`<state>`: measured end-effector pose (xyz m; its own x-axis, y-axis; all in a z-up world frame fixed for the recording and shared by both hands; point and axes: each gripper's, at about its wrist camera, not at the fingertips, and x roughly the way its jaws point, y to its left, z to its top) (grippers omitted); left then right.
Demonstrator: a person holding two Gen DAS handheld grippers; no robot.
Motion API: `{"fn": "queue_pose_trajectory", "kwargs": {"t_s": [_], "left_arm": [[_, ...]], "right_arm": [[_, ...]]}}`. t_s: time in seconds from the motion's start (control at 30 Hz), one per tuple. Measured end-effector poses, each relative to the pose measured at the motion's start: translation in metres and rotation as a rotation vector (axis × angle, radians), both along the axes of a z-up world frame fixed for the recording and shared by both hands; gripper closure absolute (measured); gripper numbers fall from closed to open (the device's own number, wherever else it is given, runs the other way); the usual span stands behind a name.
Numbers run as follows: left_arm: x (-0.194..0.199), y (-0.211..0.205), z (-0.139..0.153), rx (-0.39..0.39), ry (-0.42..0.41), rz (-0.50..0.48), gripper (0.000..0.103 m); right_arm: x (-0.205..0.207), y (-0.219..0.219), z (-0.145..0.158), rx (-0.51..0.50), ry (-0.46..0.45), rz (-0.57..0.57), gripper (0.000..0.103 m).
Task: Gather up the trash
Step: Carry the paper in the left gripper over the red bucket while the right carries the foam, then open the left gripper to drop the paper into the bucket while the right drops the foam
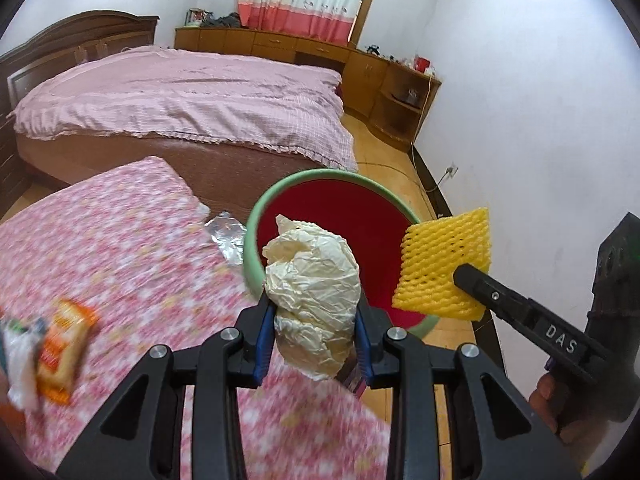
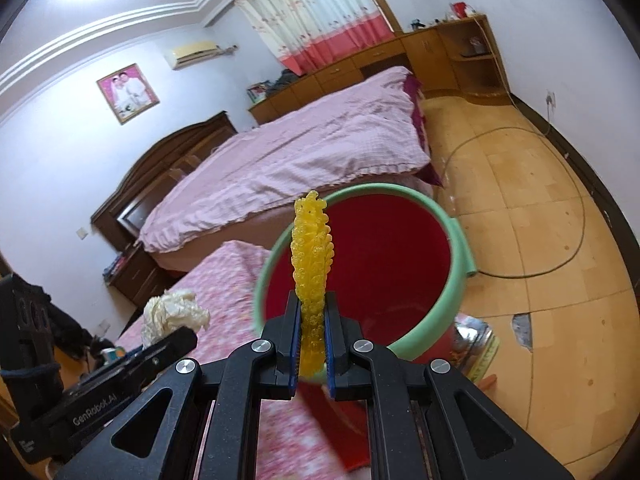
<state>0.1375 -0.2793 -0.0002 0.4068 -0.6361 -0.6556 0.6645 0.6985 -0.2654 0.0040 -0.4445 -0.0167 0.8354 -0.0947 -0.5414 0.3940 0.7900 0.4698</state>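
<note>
My left gripper (image 1: 314,334) is shut on a crumpled cream paper ball (image 1: 312,276), held just before the rim of a red bin with a green rim (image 1: 256,216). To its right my right gripper (image 1: 472,276) is shut on a yellow foam net (image 1: 444,264), over the bin's right side. In the right wrist view the right gripper (image 2: 312,336) pinches the yellow foam net (image 2: 312,256) edge-on above the red bin (image 2: 456,240). The paper ball (image 2: 172,314) and left gripper (image 2: 176,340) show at lower left.
A pink floral table cloth (image 1: 120,240) carries crumpled foil (image 1: 228,236), an orange snack packet (image 1: 66,352) and white wrapping (image 1: 20,372). A bed with a pink cover (image 1: 180,92) stands behind. Shiny packaging (image 2: 476,344) lies on the wooden floor beside the bin; a cable (image 2: 576,216) loops there.
</note>
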Motion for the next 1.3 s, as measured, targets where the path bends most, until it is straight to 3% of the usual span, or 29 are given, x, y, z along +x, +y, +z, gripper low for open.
{"fn": "queue_pose_trajectory", "kwargs": {"t_s": [0.23,0.4,0.5,0.6,1.03,1.13,1.3], "left_arm": [[0.023,-0.037,-0.023,0.056,0.021,-0.024,0.069],[0.026,-0.050,-0.031,0.075,0.014,-0.024,0.054],[0.026,-0.053,-0.032,0.084,0.005,-0.025,0.053],[0.028,-0.052,-0.031,0.089,0.007,-0.016,0.053],[0.015,-0.009,-0.006,0.041,-0.004,0.063,0.053],[0.009,0.009,0.003,0.011,-0.001,0.089,0.053],[-0.004,0.043,0.013,0.002,-0.019,0.147,0.053]], "right_arm": [[0.020,-0.028,-0.020,0.018,0.040,-0.010,0.092],[0.031,-0.038,-0.028,0.021,0.060,-0.005,0.090],[0.033,-0.044,-0.033,0.036,0.057,-0.012,0.090],[0.033,-0.045,-0.037,0.061,0.061,-0.011,0.080],[0.016,-0.031,-0.024,0.073,0.034,0.001,0.074],[0.010,-0.022,-0.018,0.067,0.008,0.016,0.059],[0.002,-0.004,-0.006,0.065,-0.017,0.044,0.055]]}}
